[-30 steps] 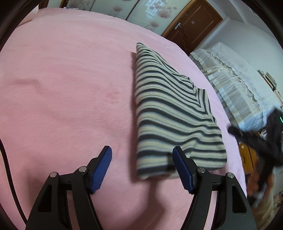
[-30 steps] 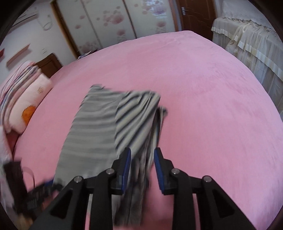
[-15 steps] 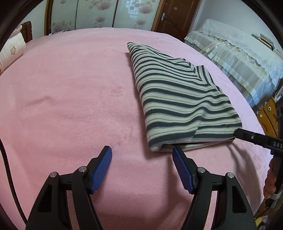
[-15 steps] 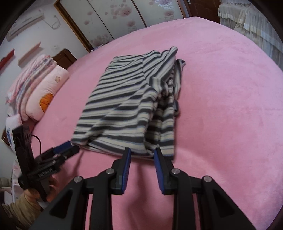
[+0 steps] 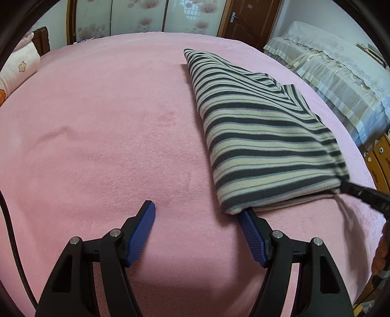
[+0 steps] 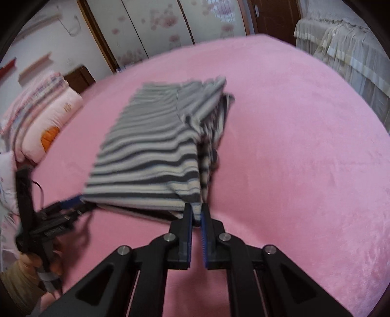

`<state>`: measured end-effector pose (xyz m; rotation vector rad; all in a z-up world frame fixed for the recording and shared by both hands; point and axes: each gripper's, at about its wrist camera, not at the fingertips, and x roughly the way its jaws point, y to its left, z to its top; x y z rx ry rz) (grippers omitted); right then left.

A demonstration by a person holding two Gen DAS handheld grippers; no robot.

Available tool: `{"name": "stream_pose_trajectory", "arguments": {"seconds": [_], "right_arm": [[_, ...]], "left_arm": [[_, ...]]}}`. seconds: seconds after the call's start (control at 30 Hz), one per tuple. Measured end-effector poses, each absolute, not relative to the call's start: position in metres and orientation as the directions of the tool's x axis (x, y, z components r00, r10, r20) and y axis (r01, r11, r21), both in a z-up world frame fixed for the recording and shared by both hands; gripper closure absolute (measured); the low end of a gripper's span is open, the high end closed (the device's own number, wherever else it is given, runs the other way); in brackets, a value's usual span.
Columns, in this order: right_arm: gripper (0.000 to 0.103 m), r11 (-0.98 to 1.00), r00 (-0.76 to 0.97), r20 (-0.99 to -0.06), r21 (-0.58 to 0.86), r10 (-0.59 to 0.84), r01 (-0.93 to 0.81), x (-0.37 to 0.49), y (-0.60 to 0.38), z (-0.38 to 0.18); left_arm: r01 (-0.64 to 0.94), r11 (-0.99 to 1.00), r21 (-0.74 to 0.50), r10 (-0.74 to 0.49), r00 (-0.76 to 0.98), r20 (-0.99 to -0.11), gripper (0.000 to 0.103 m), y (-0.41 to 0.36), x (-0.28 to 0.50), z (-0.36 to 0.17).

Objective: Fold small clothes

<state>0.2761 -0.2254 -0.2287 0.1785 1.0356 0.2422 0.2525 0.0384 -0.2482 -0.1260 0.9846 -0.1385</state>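
Note:
A folded garment with dark and cream stripes (image 5: 263, 136) lies on the pink bed cover (image 5: 109, 136). In the left wrist view my left gripper (image 5: 197, 209) stands open just in front of the garment's near left corner; its right fingertip (image 5: 245, 215) touches that corner and nothing is between the pads. My right gripper (image 6: 197, 210) is at the near right corner of the striped garment (image 6: 151, 156). Its jaws are closing, with the corner's edge pinched between the tips. The right gripper's tip (image 5: 360, 192) also shows at that corner in the left wrist view.
Pillows and folded bedding (image 6: 41, 126) lie at the bed's left side. A second bed with a cream lace cover (image 5: 341, 80) stands to the right, with a wooden cabinet (image 5: 380, 156) beside it. Floral wardrobe doors (image 5: 136, 17) and a brown door (image 5: 248, 17) lie beyond.
The garment settled flat on the bed. My right gripper came down to its near right corner and narrowed its jaws onto the edge. My left gripper rolled level and stayed open.

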Motion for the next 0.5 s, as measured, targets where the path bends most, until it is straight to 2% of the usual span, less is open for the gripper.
{"name": "stream_pose_trajectory", "arguments": {"seconds": [0.1, 0.2, 0.27, 0.3, 0.5], "right_arm": [[0.095, 0.955, 0.461, -0.837, 0.276, 0.295, -0.108, 0.277, -0.222, -0.237], [0.089, 0.951, 0.458, -0.834, 0.293, 0.307, -0.103, 0.273, -0.224, -0.229], [0.077, 0.953, 0.498, -0.814, 0.283, 0.298, -0.108, 0.267, -0.227, -0.211], [0.075, 0.956, 0.517, -0.805, 0.272, 0.29, -0.112, 0.264, -0.227, -0.203], [0.073, 0.948, 0.606, -0.729, 0.257, 0.318, -0.188, 0.292, -0.209, -0.161]], "left_arm": [[0.063, 0.986, -0.157, -0.166, 0.534, -0.829, 0.034, 0.04, 0.251, -0.246], [0.068, 0.987, -0.145, -0.159, 0.519, -0.84, 0.034, 0.045, 0.246, -0.236], [0.081, 0.982, -0.169, -0.186, 0.534, -0.825, 0.034, 0.05, 0.241, -0.219], [0.086, 0.981, -0.172, -0.19, 0.546, -0.816, 0.034, 0.051, 0.24, -0.213], [0.133, 0.973, -0.19, -0.23, 0.631, -0.741, 0.033, 0.038, 0.269, -0.169]]}}
